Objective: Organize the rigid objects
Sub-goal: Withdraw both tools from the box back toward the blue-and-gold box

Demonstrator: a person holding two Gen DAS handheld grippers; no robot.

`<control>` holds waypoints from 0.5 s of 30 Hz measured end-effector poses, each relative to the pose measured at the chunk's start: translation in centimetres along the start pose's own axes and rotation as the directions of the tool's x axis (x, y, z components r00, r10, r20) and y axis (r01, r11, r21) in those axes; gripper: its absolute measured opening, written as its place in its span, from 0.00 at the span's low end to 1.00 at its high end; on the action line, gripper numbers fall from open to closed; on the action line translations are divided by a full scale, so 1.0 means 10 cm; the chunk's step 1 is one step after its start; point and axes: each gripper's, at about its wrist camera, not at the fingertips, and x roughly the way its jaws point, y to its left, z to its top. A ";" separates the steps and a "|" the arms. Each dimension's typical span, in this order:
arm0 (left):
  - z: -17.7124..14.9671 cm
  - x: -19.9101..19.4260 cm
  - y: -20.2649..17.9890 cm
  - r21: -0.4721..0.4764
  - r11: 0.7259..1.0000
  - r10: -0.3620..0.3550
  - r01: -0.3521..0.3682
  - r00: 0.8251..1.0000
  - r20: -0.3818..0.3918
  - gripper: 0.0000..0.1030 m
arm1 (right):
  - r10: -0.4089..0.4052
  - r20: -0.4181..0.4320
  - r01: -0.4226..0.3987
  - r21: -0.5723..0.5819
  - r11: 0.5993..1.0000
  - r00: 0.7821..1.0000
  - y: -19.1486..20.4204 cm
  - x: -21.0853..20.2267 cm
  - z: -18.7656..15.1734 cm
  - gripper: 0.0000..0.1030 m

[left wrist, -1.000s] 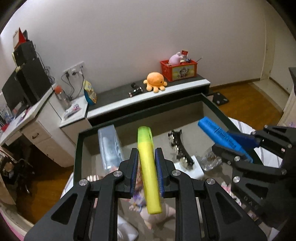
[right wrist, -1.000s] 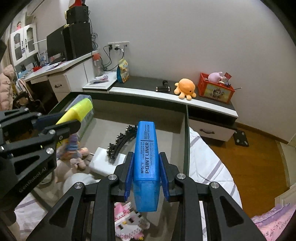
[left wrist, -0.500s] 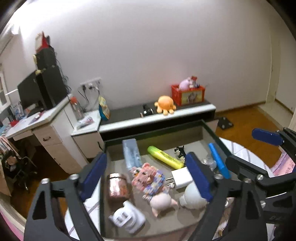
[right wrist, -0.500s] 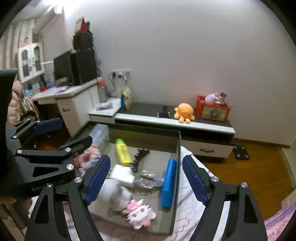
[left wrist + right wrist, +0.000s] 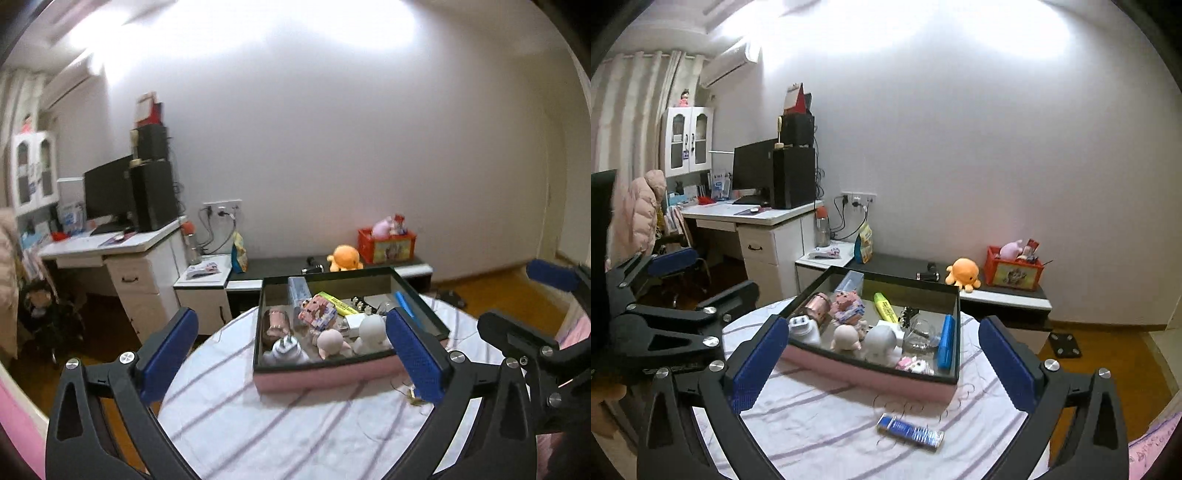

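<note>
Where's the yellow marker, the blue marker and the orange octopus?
yellow marker [image 5: 885, 307], right wrist view, middle of its body.
blue marker [image 5: 946, 342], right wrist view, middle of its barrel.
orange octopus [image 5: 964, 268], right wrist view, its round head.

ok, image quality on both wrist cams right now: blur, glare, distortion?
Left wrist: soft all over, the box and desk smeared, ceiling light blown out on the wall. Right wrist: sharper, the blue item on the cloth is crisp, same blown-out glare up top. Both: strong fisheye bending, dark corners.

Home bedroom, computer desk [image 5: 753, 218], plush octopus [image 5: 963, 272]
</note>
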 end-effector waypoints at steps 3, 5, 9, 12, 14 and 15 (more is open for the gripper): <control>-0.15 -0.18 0.05 -0.031 0.999 -0.038 0.037 0.999 -0.015 1.00 | -0.029 0.032 0.030 -0.015 0.999 0.999 0.09 -0.20 -0.11 1.00; -0.22 -0.21 0.04 -0.031 0.998 -0.051 0.050 0.998 -0.037 1.00 | -0.040 0.053 0.041 -0.023 0.999 0.998 0.09 -0.31 -0.16 1.00; -0.29 -0.20 0.07 -0.036 0.998 -0.044 0.042 0.997 -0.061 1.00 | -0.081 0.021 0.081 -0.022 0.996 0.996 -0.02 -0.34 -0.21 1.00; -0.33 -0.15 0.06 -0.040 0.998 -0.048 0.045 0.996 -0.081 1.00 | -0.089 -0.014 0.089 0.000 0.996 0.996 -0.13 -0.27 -0.27 1.00; -0.38 -0.08 0.04 -0.034 0.998 -0.051 0.047 0.992 -0.111 1.00 | -0.095 -0.044 0.095 0.001 0.996 0.995 -0.17 -0.21 -0.35 1.00; -0.41 -0.04 0.03 -0.031 0.998 -0.055 0.051 0.991 -0.125 1.00 | -0.092 -0.066 0.092 -0.001 0.996 0.994 -0.20 -0.14 -0.40 1.00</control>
